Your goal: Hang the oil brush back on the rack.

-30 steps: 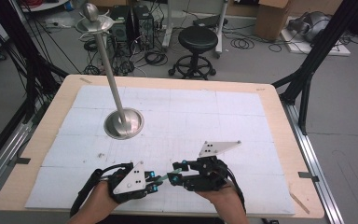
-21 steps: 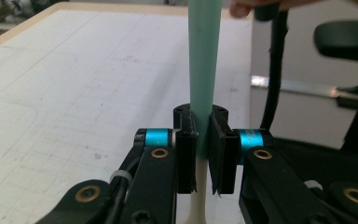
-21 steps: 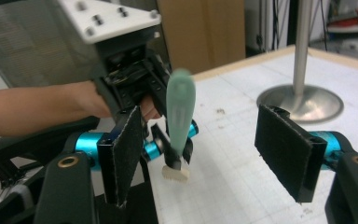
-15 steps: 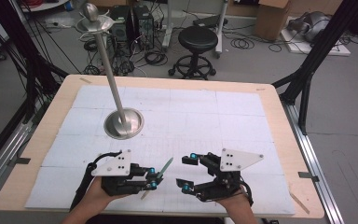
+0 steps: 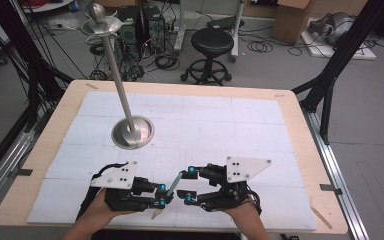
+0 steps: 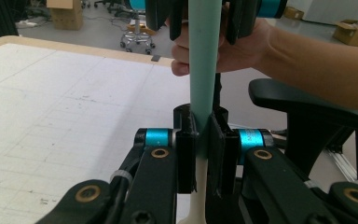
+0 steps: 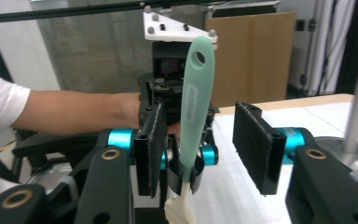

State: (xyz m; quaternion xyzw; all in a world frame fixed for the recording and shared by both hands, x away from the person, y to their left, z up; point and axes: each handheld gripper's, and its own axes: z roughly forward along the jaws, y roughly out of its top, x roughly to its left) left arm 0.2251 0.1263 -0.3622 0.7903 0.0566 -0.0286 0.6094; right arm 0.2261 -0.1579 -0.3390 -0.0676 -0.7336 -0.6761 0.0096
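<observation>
A mint-green toothbrush is grasped by the left gripper, whose jaws are clenched on its neck, just above the white bristle head; the handle is pointed toward 1 o'clock, near the front edge of the table. The right gripper is held around the handle end, and its jaws have just been closing, but the pads are not yet pressed on the handle. A hand-over from left to right is judged to be in progress. For the next move, the right jaws must be closed fully before the left grip is released. A metal stand is seen at 11 o'clock, well apart.
</observation>
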